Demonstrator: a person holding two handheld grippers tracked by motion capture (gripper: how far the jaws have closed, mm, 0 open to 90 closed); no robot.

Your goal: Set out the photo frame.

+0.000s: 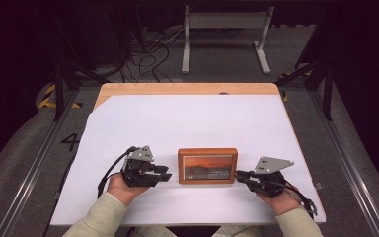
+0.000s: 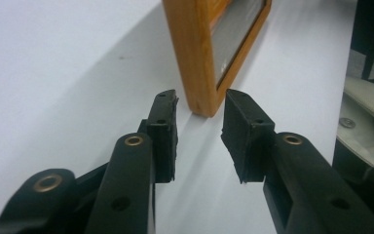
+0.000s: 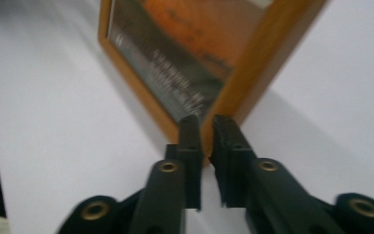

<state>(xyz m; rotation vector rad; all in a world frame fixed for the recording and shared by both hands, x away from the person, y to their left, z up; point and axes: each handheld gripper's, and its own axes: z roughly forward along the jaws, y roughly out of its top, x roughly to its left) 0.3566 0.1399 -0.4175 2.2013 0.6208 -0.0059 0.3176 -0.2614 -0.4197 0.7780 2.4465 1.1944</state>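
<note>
A wooden picture frame (image 1: 208, 166) with an orange sunset picture lies flat on the white table cover, near the front edge. My left gripper (image 1: 167, 174) sits just left of it, jaws open, nothing between them. In the left gripper view the frame's corner (image 2: 195, 58) stands just beyond the left gripper (image 2: 199, 122), apart from the pads. My right gripper (image 1: 239, 175) is at the frame's right side near its front corner. In the right gripper view the right gripper (image 3: 207, 136) has only a thin slit between its jaws, and the frame (image 3: 185, 63) has its corner right behind the tips.
The white cover (image 1: 187, 118) spreads over a wooden table whose far edge (image 1: 187, 89) shows bare wood. Behind the table stand a grey metal stand (image 1: 224, 34) and loose cables (image 1: 148, 54) on the floor.
</note>
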